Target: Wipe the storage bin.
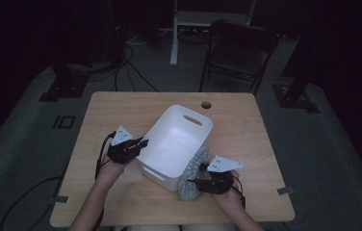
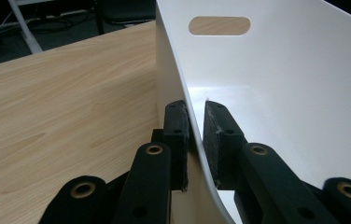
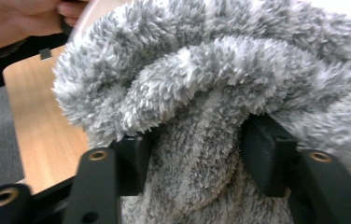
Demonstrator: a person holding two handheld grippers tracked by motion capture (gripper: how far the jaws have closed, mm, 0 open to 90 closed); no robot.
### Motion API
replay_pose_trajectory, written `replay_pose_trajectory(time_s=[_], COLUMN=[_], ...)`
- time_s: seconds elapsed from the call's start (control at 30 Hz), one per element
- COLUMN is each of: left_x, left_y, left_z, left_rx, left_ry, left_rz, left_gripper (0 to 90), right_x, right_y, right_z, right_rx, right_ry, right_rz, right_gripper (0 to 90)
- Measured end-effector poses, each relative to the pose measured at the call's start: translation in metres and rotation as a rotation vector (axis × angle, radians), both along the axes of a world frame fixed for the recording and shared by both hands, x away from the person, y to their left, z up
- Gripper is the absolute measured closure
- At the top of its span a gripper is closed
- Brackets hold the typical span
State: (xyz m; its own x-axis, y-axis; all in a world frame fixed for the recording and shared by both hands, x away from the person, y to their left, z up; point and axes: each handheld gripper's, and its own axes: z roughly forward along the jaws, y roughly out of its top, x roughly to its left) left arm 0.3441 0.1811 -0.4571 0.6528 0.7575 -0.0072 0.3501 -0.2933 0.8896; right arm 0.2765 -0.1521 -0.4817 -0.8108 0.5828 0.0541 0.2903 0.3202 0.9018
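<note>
My left hand-held gripper [image 2: 194, 140] clamps the bin [image 1: 172, 144] wall; my right hand-held gripper [image 3: 194, 154] squeezes the fuzzy cloth [image 3: 211, 93], next lifting it in

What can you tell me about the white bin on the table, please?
The white bin is a smooth, plastic-looking rectangular tub with rounded corners and an oval handle slot in an end wall. It looks empty inside and sits tilted on the wooden table, its open top facing the camera. The left claw is shut on the rim of one side wall. A fluffy grey cloth, gripped by the right claw, lies against its near right corner.
</note>
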Motion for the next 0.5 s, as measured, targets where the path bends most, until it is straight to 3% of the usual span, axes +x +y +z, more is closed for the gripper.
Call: replay_pose_trajectory(time_s=[0.1,0.13,0.2,0.37,0.5], left_x=[0.000,0.000,0.000,0.000,0.000], left_y=[0.000,0.000,0.000,0.000,0.000], left_z=[0.000,0.000,0.000,0.000,0.000], left_rx=[0.004,0.004,0.003,-0.002,-0.007], left_ry=[0.005,0.005,0.007,0.007,0.006], left_rz=[-0.002,-0.002,0.000,0.004,0.004], left_gripper=[79.9,79.9,79.8,79.7,79.0], right_x=[0.010,0.010,0.021,0.037,0.046], right_y=[-0.002,-0.002,-0.006,-0.009,-0.015], right_z=[-0.014,-0.014,-0.028,-0.055,-0.069], right_rx=[-0.015,-0.015,-0.011,-0.066,-0.010], right_ry=[0.065,0.065,0.126,0.199,0.253], right_rz=[-0.014,-0.014,-0.005,-0.021,0.014], right_gripper=[44.0,44.0,44.1,39.5,38.1])
